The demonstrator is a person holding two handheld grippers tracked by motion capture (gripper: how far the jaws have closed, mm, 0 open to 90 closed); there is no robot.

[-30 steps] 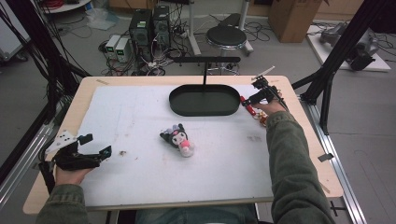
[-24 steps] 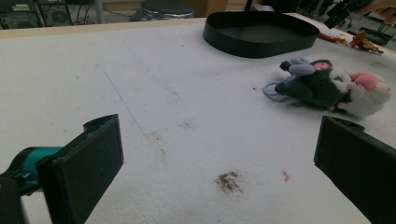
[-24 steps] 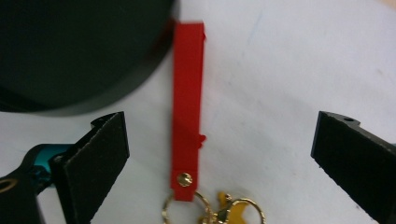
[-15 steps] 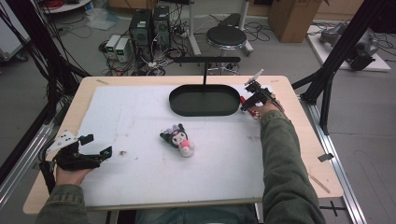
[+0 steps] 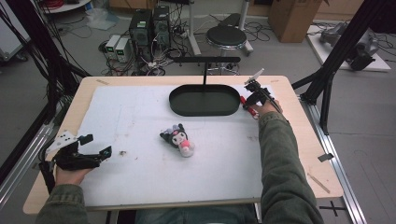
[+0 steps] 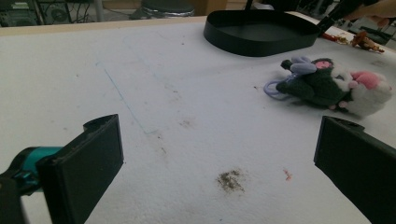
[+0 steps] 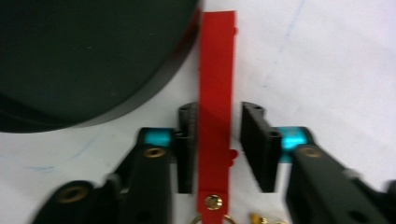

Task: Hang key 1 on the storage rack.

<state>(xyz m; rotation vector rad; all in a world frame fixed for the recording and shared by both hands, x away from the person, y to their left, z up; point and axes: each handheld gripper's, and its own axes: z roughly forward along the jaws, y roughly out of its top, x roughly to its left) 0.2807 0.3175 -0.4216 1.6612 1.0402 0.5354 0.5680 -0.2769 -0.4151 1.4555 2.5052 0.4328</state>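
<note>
The right gripper (image 7: 215,149) is down at the far right of the worktop (image 5: 299,154), just beside the black tray (image 5: 204,100), with its jaws straddling a red strap (image 7: 215,116). One pad looks to be touching the strap's edge and the other stands a little off, so it reads as closing, not yet clamped. The strap lies flat on the white mat (image 5: 140,121), its near end riveted to a brass ring (image 7: 210,219).

I would guess it is thin, light and floppy, likely to droop and swing once lifted, with the ring end the heavier. Flat as it lies, the pads need to catch both edges low down; mid-length, where they sit now, seems fair.

The left gripper (image 5: 95,147) rests near the left edge, jaws wide apart and empty. A plush toy (image 5: 178,139) lies mid-mat.
</note>
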